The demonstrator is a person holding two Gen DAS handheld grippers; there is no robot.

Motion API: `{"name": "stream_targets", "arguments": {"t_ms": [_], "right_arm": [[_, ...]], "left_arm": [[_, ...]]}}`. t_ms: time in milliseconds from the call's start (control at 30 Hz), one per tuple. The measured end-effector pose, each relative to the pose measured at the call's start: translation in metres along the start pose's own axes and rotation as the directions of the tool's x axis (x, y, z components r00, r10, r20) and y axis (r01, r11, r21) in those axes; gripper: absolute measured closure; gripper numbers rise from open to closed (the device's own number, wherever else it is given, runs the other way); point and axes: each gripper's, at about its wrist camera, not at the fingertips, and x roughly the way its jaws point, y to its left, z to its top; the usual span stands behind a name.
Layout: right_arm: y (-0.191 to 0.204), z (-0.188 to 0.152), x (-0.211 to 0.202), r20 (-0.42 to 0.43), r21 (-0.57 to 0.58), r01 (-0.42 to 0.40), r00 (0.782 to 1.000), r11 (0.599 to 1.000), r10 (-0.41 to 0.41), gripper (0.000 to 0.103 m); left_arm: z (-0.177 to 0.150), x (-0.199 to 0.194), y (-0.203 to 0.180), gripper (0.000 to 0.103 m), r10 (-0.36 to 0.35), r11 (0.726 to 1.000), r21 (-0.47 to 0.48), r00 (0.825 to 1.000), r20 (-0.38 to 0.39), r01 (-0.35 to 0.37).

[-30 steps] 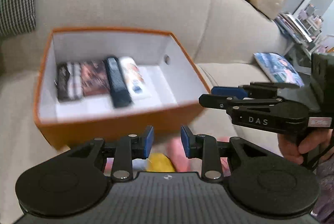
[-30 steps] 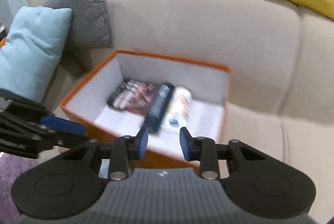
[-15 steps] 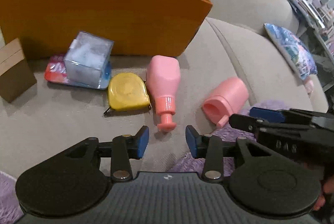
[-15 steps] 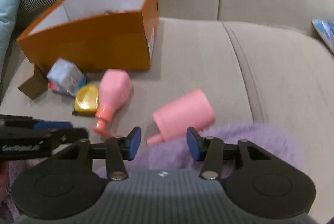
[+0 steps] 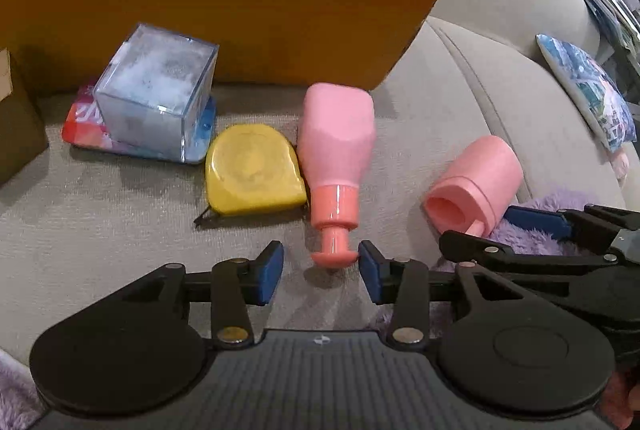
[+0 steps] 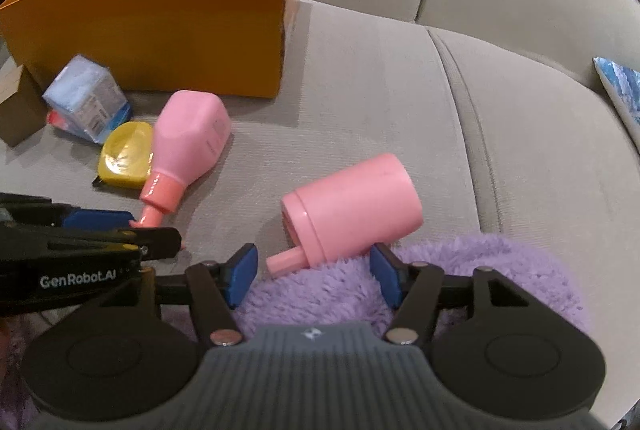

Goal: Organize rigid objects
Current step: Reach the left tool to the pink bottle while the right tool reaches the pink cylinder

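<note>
Right of box [image 6: 152, 25], my L tongs [image 5: 320, 272] open at bottle [image 5: 335, 145], R tongs [image 6: 314, 270] open at cup [image 6: 352, 203]; next: close both.

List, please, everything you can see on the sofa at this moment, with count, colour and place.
box: one, orange, at the back of the seat
clear cube: one, bluish, on a colourful flat pack before the box
brown carton: one, far left
tape measure: one, yellow, beside the bottle
bottle: one, pink, lying, nozzle toward the left gripper
cap: one, pink, lying on its side
fluffy cloth: one, purple, front edge
sofa: one, beige
left gripper: fingers open, empty
right gripper: fingers open, empty
</note>
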Motion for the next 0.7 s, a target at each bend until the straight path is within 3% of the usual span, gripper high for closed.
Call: {"name": "stream_targets", "arguments": {"t_ms": [67, 133, 200, 467, 700], "right_arm": [[0.0, 0.002, 0.002, 0.004, 0.004, 0.008, 1.0, 1.0, -0.008, 0.042], [0.0, 0.001, 0.0, 0.016, 0.008, 0.011, 1.0, 1.0, -0.011, 0.047], [-0.004, 0.0, -0.004, 0.032, 0.029, 0.022, 0.999, 0.999, -0.023, 0.062], [-0.019, -0.004, -0.021, 0.099, 0.102, -0.015, 0.995, 0.995, 0.005, 0.087], [-0.014, -0.014, -0.047, 0.175, 0.059, -0.097, 0.981, 0.994, 0.085, 0.09]], "left_arm": [[0.001, 0.001, -0.001, 0.054, -0.009, 1.0, 0.004, 1.0, 0.011, 0.008], [0.001, -0.002, 0.0, 0.069, -0.023, 1.0, 0.017, 1.0, 0.019, 0.022], [0.001, -0.005, -0.001, 0.075, -0.032, 0.999, 0.032, 0.999, 0.019, 0.031], [-0.002, -0.047, -0.005, 0.075, -0.021, 0.997, 0.083, 0.991, 0.135, 0.01], [-0.013, -0.091, 0.003, 0.076, -0.011, 0.996, 0.084, 0.984, 0.178, -0.004]]}}
